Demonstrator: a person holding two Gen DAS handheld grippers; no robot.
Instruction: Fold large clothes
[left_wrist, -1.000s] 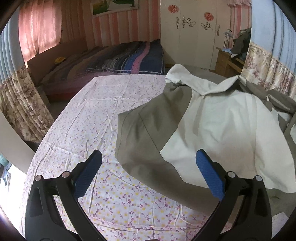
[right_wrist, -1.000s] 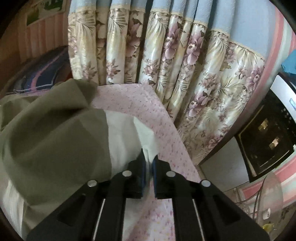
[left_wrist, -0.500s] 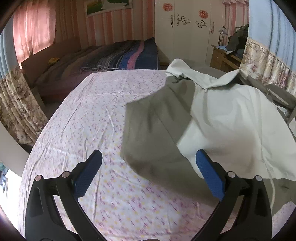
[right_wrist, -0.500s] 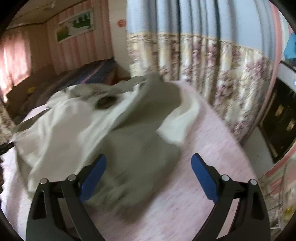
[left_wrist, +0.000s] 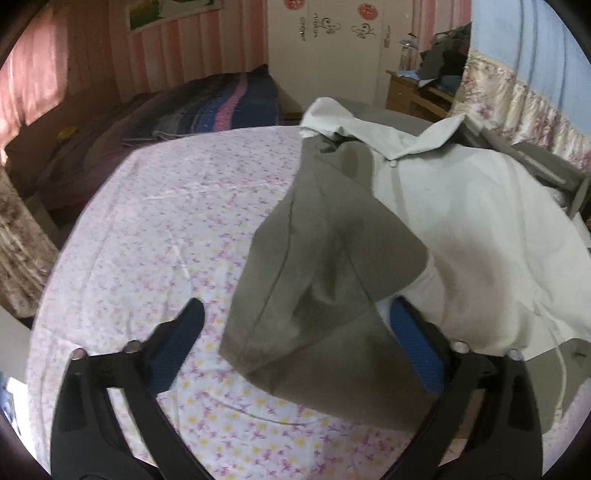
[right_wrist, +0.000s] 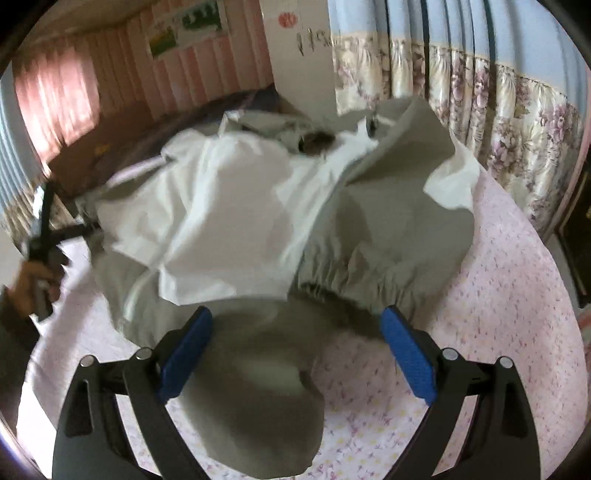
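Left gripper (left_wrist: 295, 332) jaws wide, an olive fold of the large olive-and-cream fabric garment (left_wrist: 332, 258) lying between them. Right gripper (right_wrist: 297, 341) likewise wide over its gathered hem. Garment lies heaped on the pink floral bedsheet (left_wrist: 166, 221); flowered curtains (right_wrist: 480, 92) beyond.

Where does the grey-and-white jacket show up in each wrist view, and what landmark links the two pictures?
Left wrist: the jacket fills centre and right, its grey flap reaching between the open jaws.
Right wrist: the jacket spreads across the centre, grey fabric lying between the open jaws.
Shared landmark: the floral bedsheet under it.
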